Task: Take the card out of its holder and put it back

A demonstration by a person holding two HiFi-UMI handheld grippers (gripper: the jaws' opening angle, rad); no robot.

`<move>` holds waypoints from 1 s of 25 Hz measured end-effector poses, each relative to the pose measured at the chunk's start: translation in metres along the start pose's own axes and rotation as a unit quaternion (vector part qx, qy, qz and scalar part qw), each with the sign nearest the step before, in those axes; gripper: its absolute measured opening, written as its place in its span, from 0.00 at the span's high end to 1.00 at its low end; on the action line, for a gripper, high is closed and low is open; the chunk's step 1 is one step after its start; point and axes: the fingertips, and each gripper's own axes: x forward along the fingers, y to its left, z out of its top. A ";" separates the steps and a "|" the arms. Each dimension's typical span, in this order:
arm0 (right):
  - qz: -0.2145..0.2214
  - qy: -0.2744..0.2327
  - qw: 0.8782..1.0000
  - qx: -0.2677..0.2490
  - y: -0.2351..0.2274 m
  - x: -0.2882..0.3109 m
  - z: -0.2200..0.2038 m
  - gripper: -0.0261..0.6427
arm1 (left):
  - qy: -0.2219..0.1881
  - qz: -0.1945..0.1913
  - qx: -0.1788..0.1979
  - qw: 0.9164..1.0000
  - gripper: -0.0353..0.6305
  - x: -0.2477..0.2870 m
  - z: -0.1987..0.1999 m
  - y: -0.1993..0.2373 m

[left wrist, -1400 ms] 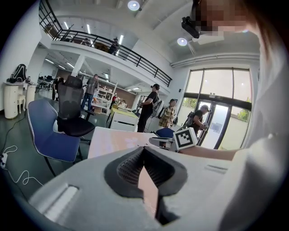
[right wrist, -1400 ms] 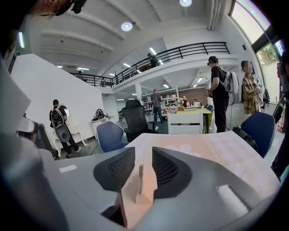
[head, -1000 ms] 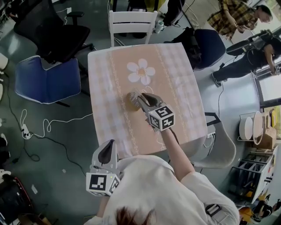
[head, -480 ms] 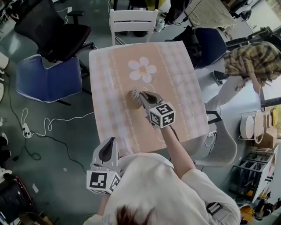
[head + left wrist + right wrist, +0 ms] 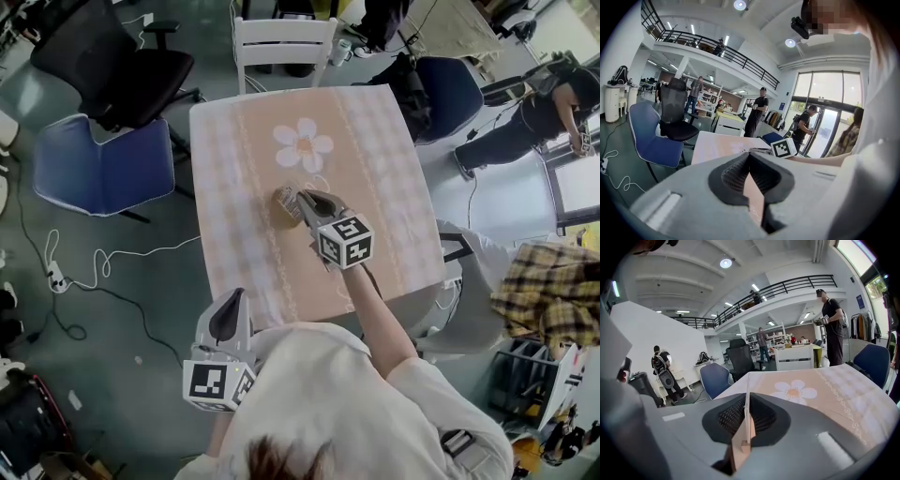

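Right gripper reaches out over the table, a little on the person's side of the flower print on the cloth. Its jaws have just been closing, and they now stand nearly together with the card between them. In the right gripper view the card shows edge-on as a thin pale line, upright, pinched between the ribbed pads and standing a little above them. Its lower edge runs down to a small wooden piece that I take to be the card holder. From the head view the holder is a round brownish thing just on the near side of the flower print, right at the jaw tips.

Left gripper hangs well away from the flower print, off the near edge of the table and close to the person's body. Its jaws are together and hold nothing, so it has no part in this step.

As for progress, the grasp looks made, but the card does not look drawn out. It still appears to sit in the holder's slot, though the view there is cramped and I cannot be sure how deep it sits. By that reading only the first small step is done. Lifting the card clear of the slot, bringing it back over the slot, seating it upright and letting go are all left. Nothing steadies the holder, so it may lift with the card.
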 end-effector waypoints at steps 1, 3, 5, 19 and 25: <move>0.000 0.000 1.000 0.002 0.000 0.000 0.000 0.94 | 0.002 -0.001 0.001 1.000 0.95 0.000 -0.001 0.000; -0.001 -0.001 1.000 0.005 0.000 -0.001 0.001 0.94 | 0.006 -0.002 0.007 1.000 0.95 -0.001 -0.004 0.001; -0.003 -0.003 1.000 0.007 -0.001 -0.002 0.002 0.94 | 0.006 -0.003 0.007 1.000 0.95 -0.002 -0.004 0.001; -0.012 -0.016 1.000 0.003 0.001 -0.010 0.016 0.94 | -0.011 -0.003 0.000 1.000 0.95 -0.006 0.003 0.000; -0.017 -0.023 1.000 0.001 0.001 -0.014 0.023 0.94 | -0.018 -0.003 -0.006 1.000 0.95 -0.007 0.006 -0.002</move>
